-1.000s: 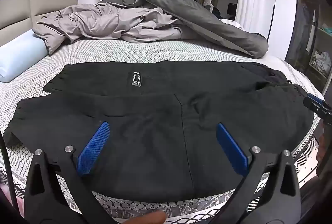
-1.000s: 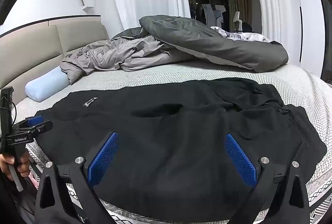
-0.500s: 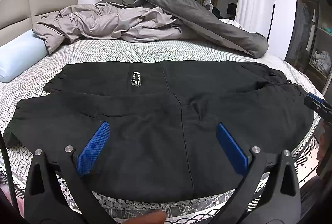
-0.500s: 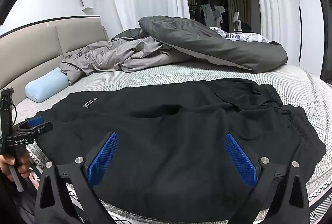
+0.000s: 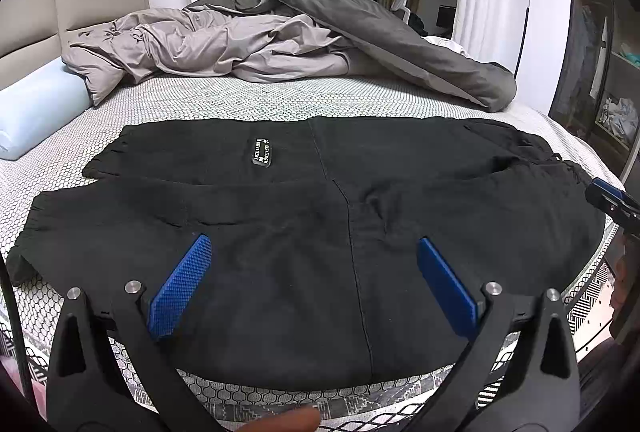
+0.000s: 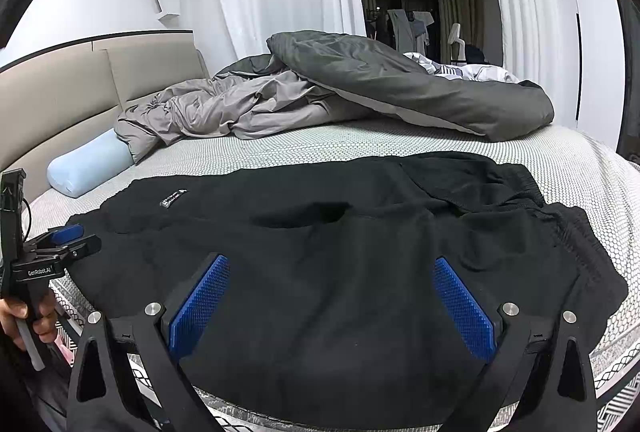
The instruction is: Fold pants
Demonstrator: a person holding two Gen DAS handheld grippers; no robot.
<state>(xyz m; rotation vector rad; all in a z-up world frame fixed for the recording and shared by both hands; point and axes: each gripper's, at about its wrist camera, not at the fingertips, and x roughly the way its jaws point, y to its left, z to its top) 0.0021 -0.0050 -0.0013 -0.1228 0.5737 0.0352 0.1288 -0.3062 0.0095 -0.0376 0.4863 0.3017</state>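
Fingers [image 5: 188,288] of both grippers gape wide over black pants [image 5: 280,232]; only the right view shows a hand [image 6: 24,320].

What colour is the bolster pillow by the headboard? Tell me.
Pale blue bolster pillow, clearest in the right wrist view.

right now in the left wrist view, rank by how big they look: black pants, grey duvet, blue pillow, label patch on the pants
1. black pants, though nearest the camera
2. grey duvet
3. blue pillow, partly cut off at the edge
4. label patch
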